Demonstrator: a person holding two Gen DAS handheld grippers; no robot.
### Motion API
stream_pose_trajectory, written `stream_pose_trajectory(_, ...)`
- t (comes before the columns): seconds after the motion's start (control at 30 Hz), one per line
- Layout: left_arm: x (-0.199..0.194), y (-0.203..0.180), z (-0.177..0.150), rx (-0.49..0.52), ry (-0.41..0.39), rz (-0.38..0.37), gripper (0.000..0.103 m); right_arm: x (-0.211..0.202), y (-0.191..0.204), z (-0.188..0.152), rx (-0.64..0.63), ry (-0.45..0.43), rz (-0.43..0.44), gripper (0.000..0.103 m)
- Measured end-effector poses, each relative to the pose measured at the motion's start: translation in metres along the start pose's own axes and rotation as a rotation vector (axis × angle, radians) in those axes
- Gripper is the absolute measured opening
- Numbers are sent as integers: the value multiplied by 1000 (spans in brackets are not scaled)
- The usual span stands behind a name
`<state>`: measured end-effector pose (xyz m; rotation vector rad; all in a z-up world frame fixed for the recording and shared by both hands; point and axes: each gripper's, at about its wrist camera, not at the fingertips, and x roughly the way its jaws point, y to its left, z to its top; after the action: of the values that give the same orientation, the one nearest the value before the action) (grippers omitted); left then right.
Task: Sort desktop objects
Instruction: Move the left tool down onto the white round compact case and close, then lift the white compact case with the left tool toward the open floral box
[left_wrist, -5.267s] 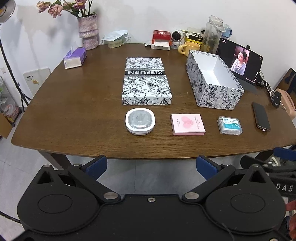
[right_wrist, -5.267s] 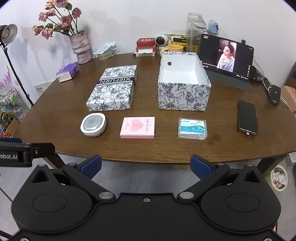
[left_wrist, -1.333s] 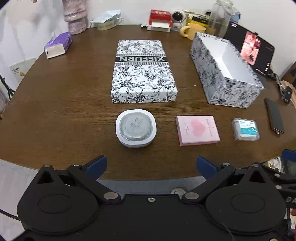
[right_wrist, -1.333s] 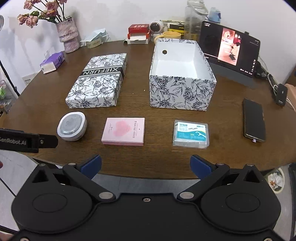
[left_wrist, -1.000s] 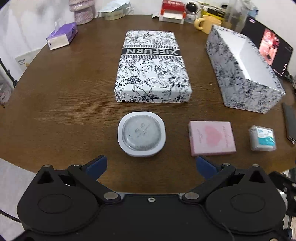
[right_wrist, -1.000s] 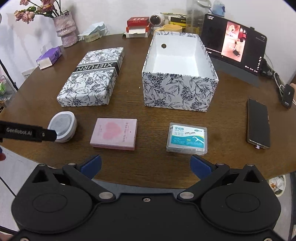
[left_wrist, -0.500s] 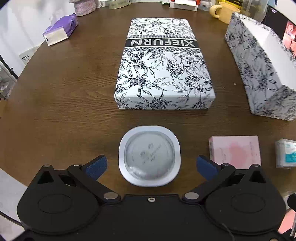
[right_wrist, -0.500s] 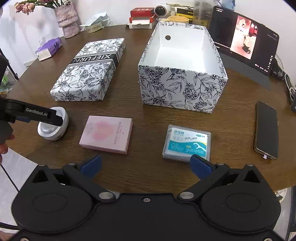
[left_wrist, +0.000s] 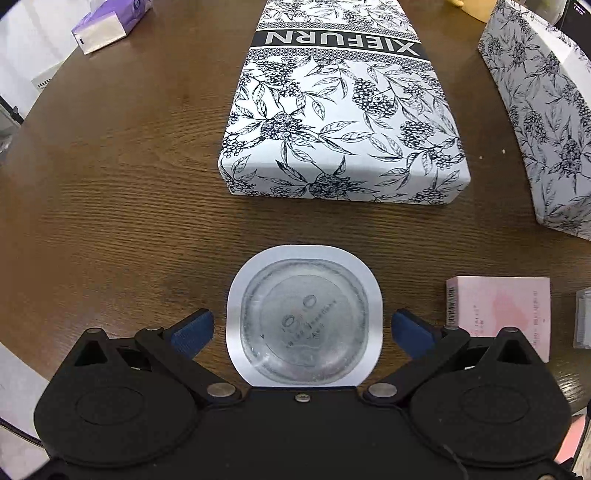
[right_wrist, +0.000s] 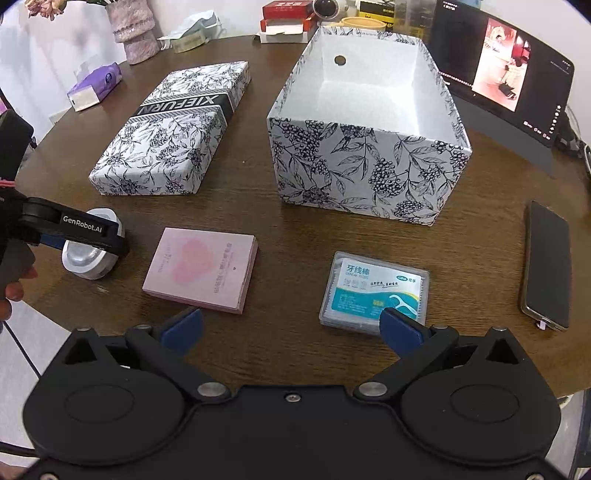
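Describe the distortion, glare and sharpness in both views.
Left wrist view: fisheye bows the patterned lid and table edge; the white round case is sharp, its clear top faintly reflective. Right wrist view: dark corners, the open box bulges, the tablet screen glows bright; the floss pack stays legible.

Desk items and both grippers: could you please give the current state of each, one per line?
Left gripper: open, straddling the round white case.
Right gripper: open, empty.
Floral box: open, empty.
Floral lid: off, beside box.
Tablet: on.
Phone: screen dark.
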<state>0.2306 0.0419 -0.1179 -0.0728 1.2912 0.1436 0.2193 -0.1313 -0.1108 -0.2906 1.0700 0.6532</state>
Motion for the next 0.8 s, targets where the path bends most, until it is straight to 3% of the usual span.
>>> stream_pose_trajectory(0.57,5,7,0,-25,20,-17,96,1,2,-2,-4,-6,6,103)
stream_pose_trajectory(0.67,1,6,0,-22,13,-19,82,-1,3,-3,1,-11,3,103)
stream_pose_trajectory(0.8,-1,5,2,-19,19,-19,80,-3,3,-4,9,-16,4,103)
